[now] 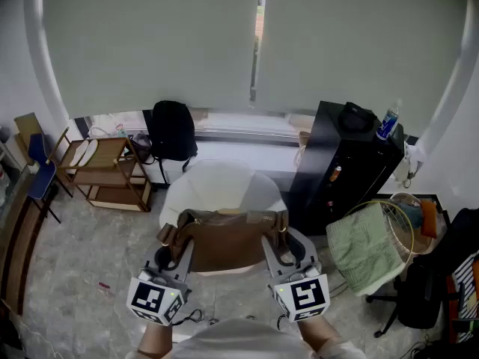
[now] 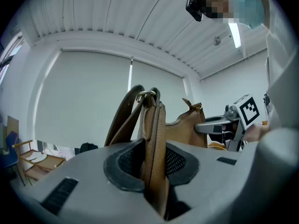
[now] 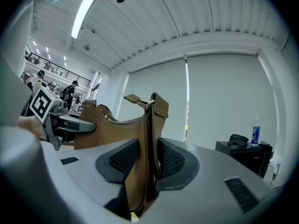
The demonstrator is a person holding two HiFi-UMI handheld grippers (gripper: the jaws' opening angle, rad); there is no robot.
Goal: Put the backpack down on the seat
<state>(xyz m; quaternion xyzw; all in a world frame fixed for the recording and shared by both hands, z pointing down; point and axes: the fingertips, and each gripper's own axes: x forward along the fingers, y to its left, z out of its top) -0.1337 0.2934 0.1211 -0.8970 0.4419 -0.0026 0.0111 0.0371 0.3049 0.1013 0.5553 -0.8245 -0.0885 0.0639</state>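
A brown leather backpack (image 1: 224, 239) hangs between my two grippers, just in front of and over the near edge of a white round seat (image 1: 224, 182). My left gripper (image 1: 174, 254) is shut on the bag's left side; in the left gripper view its pads (image 2: 125, 164) clamp a leather strap (image 2: 153, 143). My right gripper (image 1: 282, 251) is shut on the bag's right side, and in the right gripper view the strap (image 3: 145, 148) with a metal ring sits pinched between the pads (image 3: 174, 161). The backpack's body (image 3: 110, 132) stretches between both grippers.
A black cabinet (image 1: 340, 167) with a blue bottle (image 1: 387, 122) stands right of the seat. A black bag (image 1: 172, 129) rests by the window behind. A wooden shelf (image 1: 105, 172) is at left, a green cloth (image 1: 363, 249) and wire basket (image 1: 397, 223) at right.
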